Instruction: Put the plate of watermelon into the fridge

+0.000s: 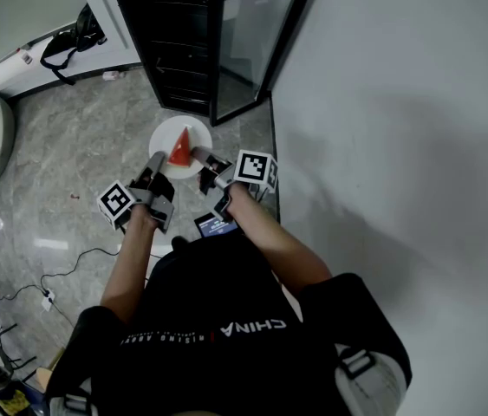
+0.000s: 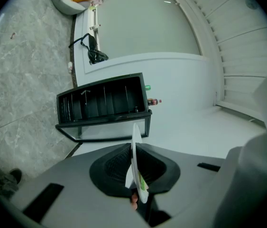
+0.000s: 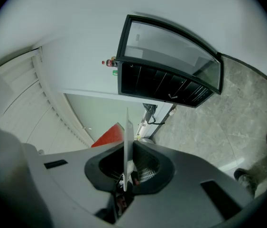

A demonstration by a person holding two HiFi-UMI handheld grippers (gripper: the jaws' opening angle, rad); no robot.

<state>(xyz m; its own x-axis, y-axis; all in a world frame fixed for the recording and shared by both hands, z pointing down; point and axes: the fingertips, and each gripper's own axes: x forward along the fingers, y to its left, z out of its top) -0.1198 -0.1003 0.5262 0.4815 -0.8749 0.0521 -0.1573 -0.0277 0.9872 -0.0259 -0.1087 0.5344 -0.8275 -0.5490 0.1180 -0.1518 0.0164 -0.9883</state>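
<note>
We're looking down over the person's shoulders, and both forearms reach forward with the elbows bent and the wrists close together, angling in toward each other. The left gripper (image 1: 156, 165) comes in at the plate's (image 1: 167, 135) near-left rim, and the right gripper (image 1: 201, 157) takes the near-right rim. Each marker cube rides outboard of its hand, the left one (image 1: 115, 203) low and the right one (image 1: 255, 167) a touch higher. Both grippers lie about level. In the left gripper view the jaws are almost together and the black pads (image 2: 112, 167) pinch the thin white rim (image 2: 136, 151), which stands edge-on between them, so that's a firm grip. The right gripper view shows the same thing: the jaws are narrowed to a sliver and clamped on the plate edge (image 3: 125, 146), with the red watermelon (image 3: 109, 136) peeking up on the left side of it. From above, the watermelon wedge (image 1: 180, 149) sits around the middle of the plate, clear of the rim. The plate is held in the air between the two grippers, over the grey marbled floor (image 1: 79, 137). It is just in front of the black fridge (image 1: 178, 33) and outside the cabinet. The glass door (image 1: 257, 46) stands swung open on the right, beside the white wall (image 1: 400, 102).
</note>
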